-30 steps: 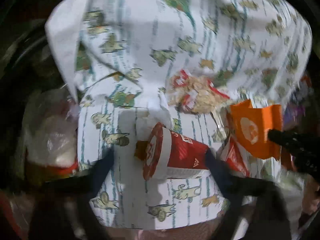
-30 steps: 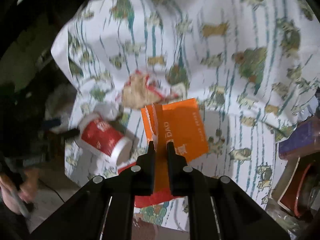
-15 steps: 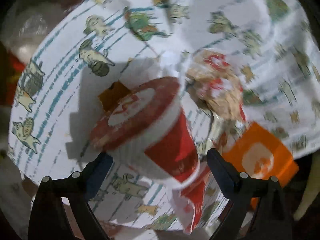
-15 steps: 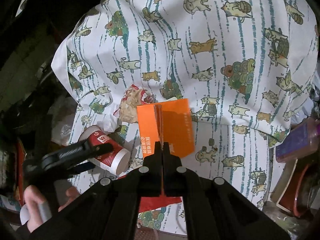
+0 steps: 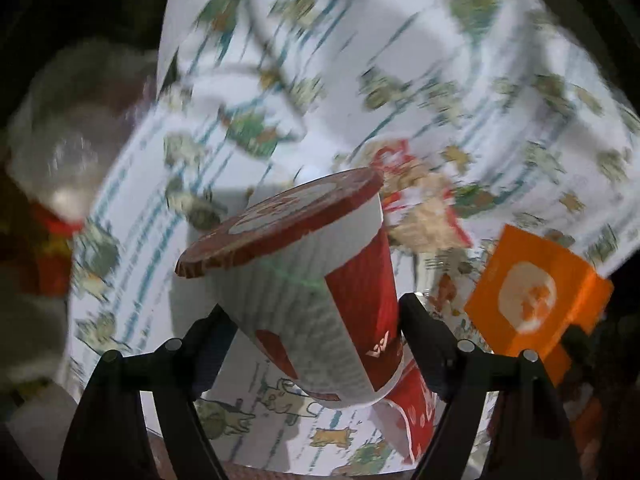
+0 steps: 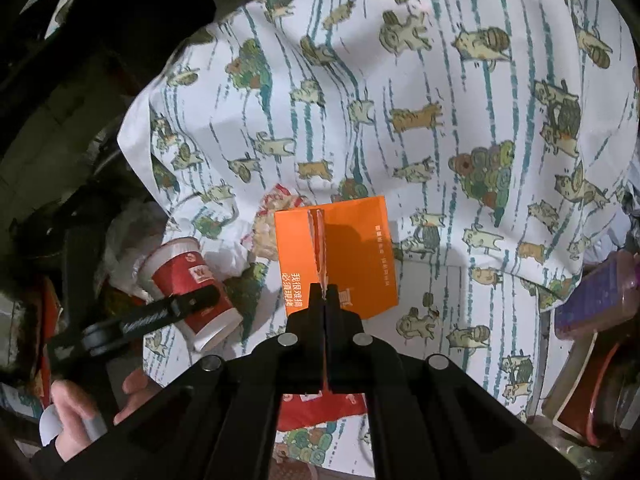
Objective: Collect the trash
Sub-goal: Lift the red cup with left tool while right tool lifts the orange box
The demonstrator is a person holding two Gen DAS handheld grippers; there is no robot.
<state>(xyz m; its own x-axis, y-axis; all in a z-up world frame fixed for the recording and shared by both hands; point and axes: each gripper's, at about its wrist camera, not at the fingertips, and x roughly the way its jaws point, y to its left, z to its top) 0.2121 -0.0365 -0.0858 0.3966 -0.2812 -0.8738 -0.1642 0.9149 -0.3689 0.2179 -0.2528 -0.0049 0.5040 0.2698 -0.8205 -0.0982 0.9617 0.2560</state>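
Observation:
A red-and-white paper cup (image 5: 320, 280) with a red lid lies tilted on the cartoon-print cloth (image 6: 400, 80). My left gripper (image 5: 310, 312) straddles its body, and its jaws are closing with both pads against the cup's sides. The right wrist view shows the same cup (image 6: 188, 280) with a left finger across it. My right gripper (image 6: 324, 296) is shut on the raised fold of an orange paper packet (image 6: 352, 248), seen also from the left wrist (image 5: 528, 292). A crumpled red-and-tan wrapper (image 6: 276, 216) lies just behind both.
A flat red wrapper (image 6: 320, 408) lies under the right gripper. A clear plastic bag (image 5: 60, 152) sits at the cloth's left edge. A purple box (image 6: 596, 300) and a dark red-rimmed tray are at the right. A person's hand (image 6: 80, 408) holds the left gripper.
The left gripper rolled and sank over the cup, and its fingers came in against the cup's sides. The right gripper shut on the orange packet's fold and has stayed there.

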